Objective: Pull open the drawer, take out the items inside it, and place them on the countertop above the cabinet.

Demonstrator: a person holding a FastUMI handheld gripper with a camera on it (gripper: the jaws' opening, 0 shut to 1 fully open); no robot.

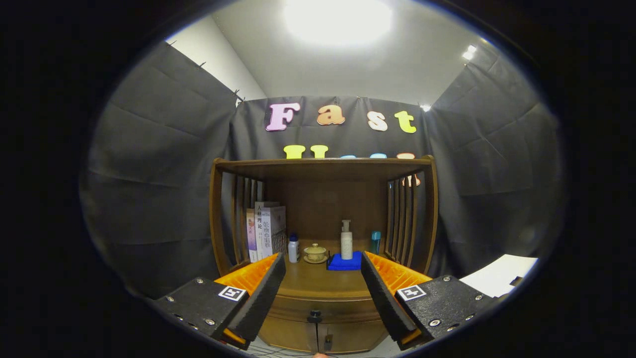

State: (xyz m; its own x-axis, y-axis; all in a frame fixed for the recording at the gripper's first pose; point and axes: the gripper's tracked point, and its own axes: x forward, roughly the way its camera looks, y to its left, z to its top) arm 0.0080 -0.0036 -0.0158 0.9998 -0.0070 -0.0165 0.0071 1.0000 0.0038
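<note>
Two risks from here, both a judgement. First — the drawer knob is small, dark and round, sitting low between the fingertips; the jaws are spread wide and hold nothing, so closing off-centre could let the gripper slip off it, or close on the cabinet-door handle just below instead. Second — the drawer is shut, so its contents are hidden; can't tell what has to be lifted out.

The counter already carries things toward the back: books upright at the left, a small white bottle beside them, a lidded ceramic cup on a saucer, a pump bottle standing on a blue pad, a teal bottle by the right slats. The bare strip is the front edge — a placement reaching deep could knock the tall, narrow pump bottle.

Cabinet: glossy brown wood, curved drawer front, slatted sides, flat shelf on top.
</note>
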